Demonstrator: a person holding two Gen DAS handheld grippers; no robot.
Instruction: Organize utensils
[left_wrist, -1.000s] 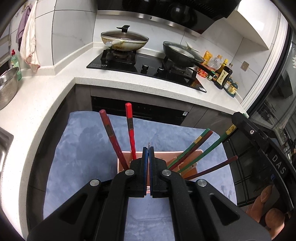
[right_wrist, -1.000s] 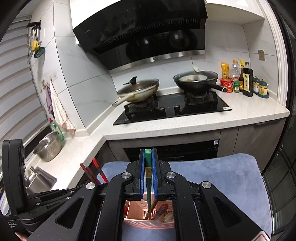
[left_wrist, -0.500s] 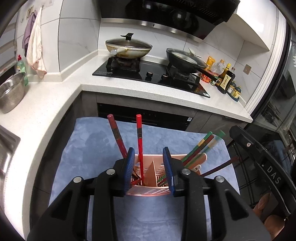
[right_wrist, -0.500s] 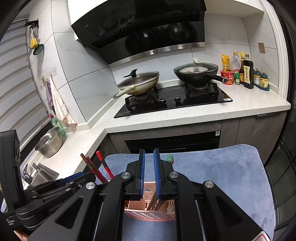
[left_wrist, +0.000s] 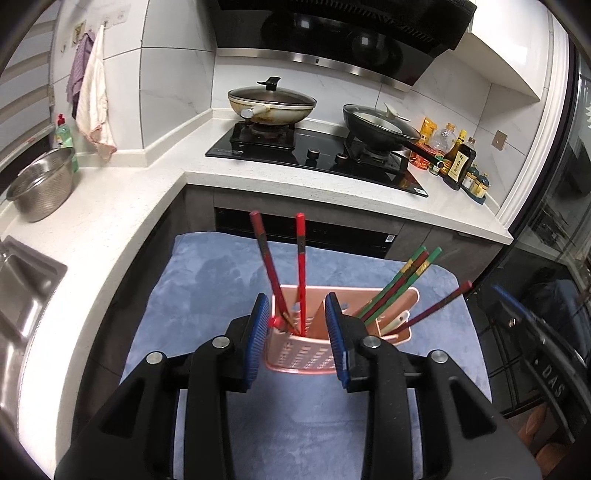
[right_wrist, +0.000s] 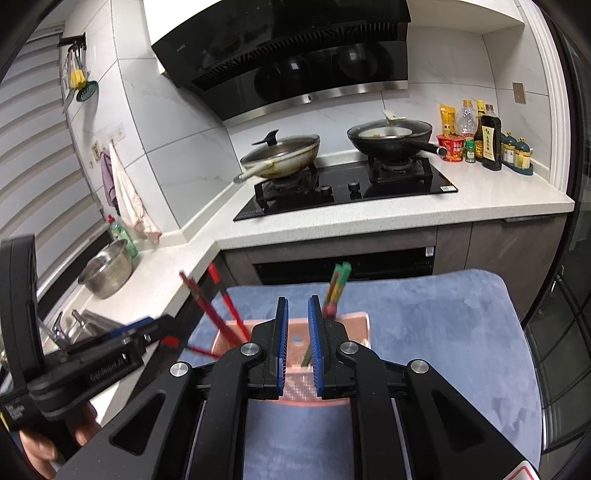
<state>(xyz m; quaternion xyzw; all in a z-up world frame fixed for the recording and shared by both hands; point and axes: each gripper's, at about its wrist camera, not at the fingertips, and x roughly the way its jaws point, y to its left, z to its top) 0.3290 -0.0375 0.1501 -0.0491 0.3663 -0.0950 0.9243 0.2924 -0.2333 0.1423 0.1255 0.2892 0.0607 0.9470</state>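
A pink slotted utensil holder (left_wrist: 306, 354) stands on a blue mat (left_wrist: 221, 280). Two red chopsticks (left_wrist: 301, 266) lean in its left compartment. Green and dark red chopsticks (left_wrist: 399, 288) and a white spoon (left_wrist: 397, 321) sit in its right compartment. My left gripper (left_wrist: 297, 328) is open and empty, just in front of and above the holder. My right gripper (right_wrist: 298, 339) is open and empty above the holder (right_wrist: 354, 325), with the green chopsticks (right_wrist: 337, 288) just beyond its right finger. The left gripper's body (right_wrist: 92, 365) shows at the left of the right wrist view.
A white counter (left_wrist: 110, 206) wraps around the left and back. It carries a steel colander (left_wrist: 40, 184), a sink (left_wrist: 18, 295), a black hob (left_wrist: 314, 155) with a lidded wok and a pan, and sauce bottles (left_wrist: 458, 158). An oven front is behind the mat.
Both grippers were shut a second ago, the right one on a green chopstick. Both have opened and pulled back, and the green chopstick now stands in the holder.
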